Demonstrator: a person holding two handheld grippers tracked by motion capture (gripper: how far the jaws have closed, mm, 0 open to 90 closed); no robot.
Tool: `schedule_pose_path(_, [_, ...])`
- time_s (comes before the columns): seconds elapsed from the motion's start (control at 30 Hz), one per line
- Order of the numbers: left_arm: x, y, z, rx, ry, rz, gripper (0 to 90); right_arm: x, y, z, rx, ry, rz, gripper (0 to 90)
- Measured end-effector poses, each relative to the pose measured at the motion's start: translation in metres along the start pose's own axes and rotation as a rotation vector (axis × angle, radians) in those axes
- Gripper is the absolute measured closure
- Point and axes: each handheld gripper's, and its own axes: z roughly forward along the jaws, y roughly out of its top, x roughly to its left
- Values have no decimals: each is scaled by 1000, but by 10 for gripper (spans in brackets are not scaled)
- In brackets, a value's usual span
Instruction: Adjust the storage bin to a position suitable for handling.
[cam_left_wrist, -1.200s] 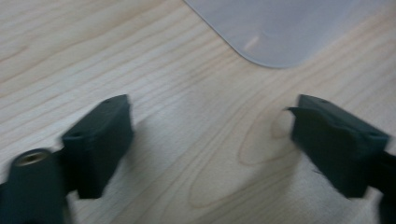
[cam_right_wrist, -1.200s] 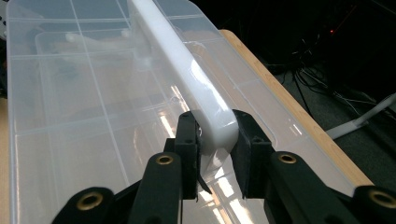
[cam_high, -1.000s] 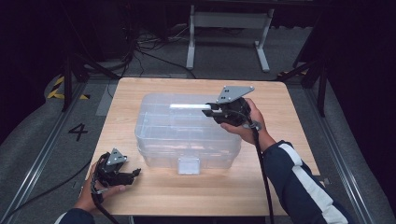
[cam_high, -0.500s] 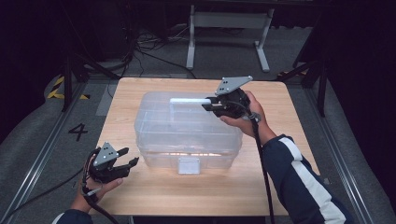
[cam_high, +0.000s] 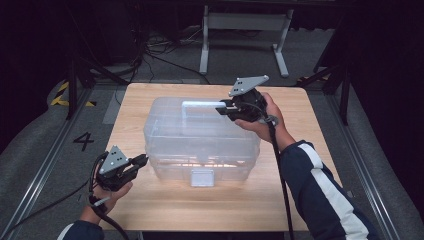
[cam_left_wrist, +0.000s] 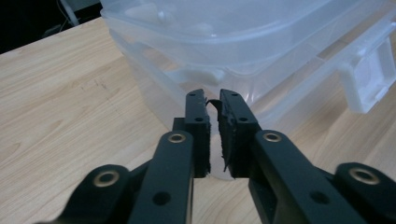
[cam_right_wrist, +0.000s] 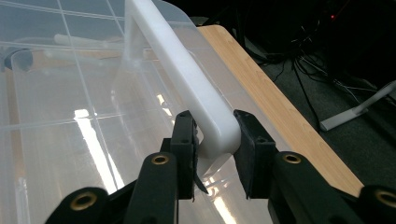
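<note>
We record one clear plastic storage box (cam_high: 200, 142), lid on, standing near the middle of a light wooden table (cam_high: 310, 165), its white front latch (cam_high: 202, 177) facing the person's edge. On the lid we note a white carrying handle (cam_high: 202, 104), raised off the lid surface. The right gripper (cam_high: 226, 108), held in the person's right hand (cam_high: 262, 117) over the far right part of the box, has its jaws clamped on one end of that handle; in the right gripper view we see the handle's (cam_right_wrist: 187, 79) rounded corner pinched between the two black pads (cam_right_wrist: 186, 135), with the lid's (cam_right_wrist: 70, 116) clear ribbed surface beneath. The left gripper (cam_high: 141, 161), held in the left hand (cam_high: 112, 187), sits at the near left corner of the box, just beside its wall. In the left gripper view we see its jaws just brought together, only a thin slit remaining between the pads (cam_left_wrist: 200, 123), with nothing between them, and the box corner (cam_left_wrist: 196, 77) directly ahead. Each gripper carries a grey three-cornered plate on top.
</note>
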Motion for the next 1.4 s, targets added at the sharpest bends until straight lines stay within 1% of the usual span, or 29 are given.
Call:
schedule_pose_path(0.07, [-1,2,2,-1,-2,-3,891,0,0,0,0,0,-1,713])
schedule_pose_path(0.1, [-1,2,3,-4,1,4,897,0,0,0,-1,0,-1,713])
schedule_pose_path(0.2, [0,5,3,-26,0,-4,900,0,0,0,-2,0,-2,713])
schedule_pose_path(0.23, [0,6,2,-26,3,-5,900,0,0,0,-2,1,-1,712])
schedule_pose_path(0.3, [-1,6,3,-35,18,12,900,0,-1,0,-5,1,1,711])
schedule_pose_path(0.37, [-3,5,3,-32,16,23,900,0,-1,0,-5,2,3,708])
schedule_pose_path(0.43, [-3,6,2,-33,19,22,900,1,-1,-1,-4,-20,3,658])
schedule_pose_path(0.5, [-3,6,2,-32,16,22,900,1,-2,-2,-4,-30,9,644])
schedule_pose_path(0.63, [-3,6,2,-35,24,28,900,2,-4,-8,-17,-47,10,584])
schedule_pose_path(0.7, [-3,6,2,-36,18,25,900,1,-7,-13,-26,-65,12,565])
schedule_pose_path(0.77, [-2,6,2,-35,16,26,900,-2,-12,-20,-50,-72,27,537])
schedule_pose_path(0.8, [-2,7,2,-36,16,27,900,-3,-14,-23,-62,-79,28,527])
schedule_pose_path(0.83, [-1,7,1,-39,13,23,900,-4,-17,-30,-91,-91,30,525])
schedule_pose_path(0.9, [1,9,0,-40,8,24,900,-5,-22,-40,-118,-107,28,522])
schedule_pose_path(0.97, [2,12,-1,-48,7,25,900,-7,-27,-52,-127,-151,24,519])
schedule_pose_path(1.0, [2,12,-1,-48,7,25,900,-7,-27,-52,-127,-151,24,519])
schedule_pose_path(1.07, [2,17,-2,-59,12,30,900,-10,-35,-64,-138,-181,38,519])
schedule_pose_path(1.13, [3,19,-3,-62,12,31,900,-14,-43,-74,-148,-200,53,519])
schedule_pose_path(1.27, [4,22,-4,-55,14,45,900,-18,-63,-87,-151,-224,81,523])
schedule_pose_path(1.4, [4,27,-5,-64,7,48,900,-20,-87,-94,-148,-235,123,530])
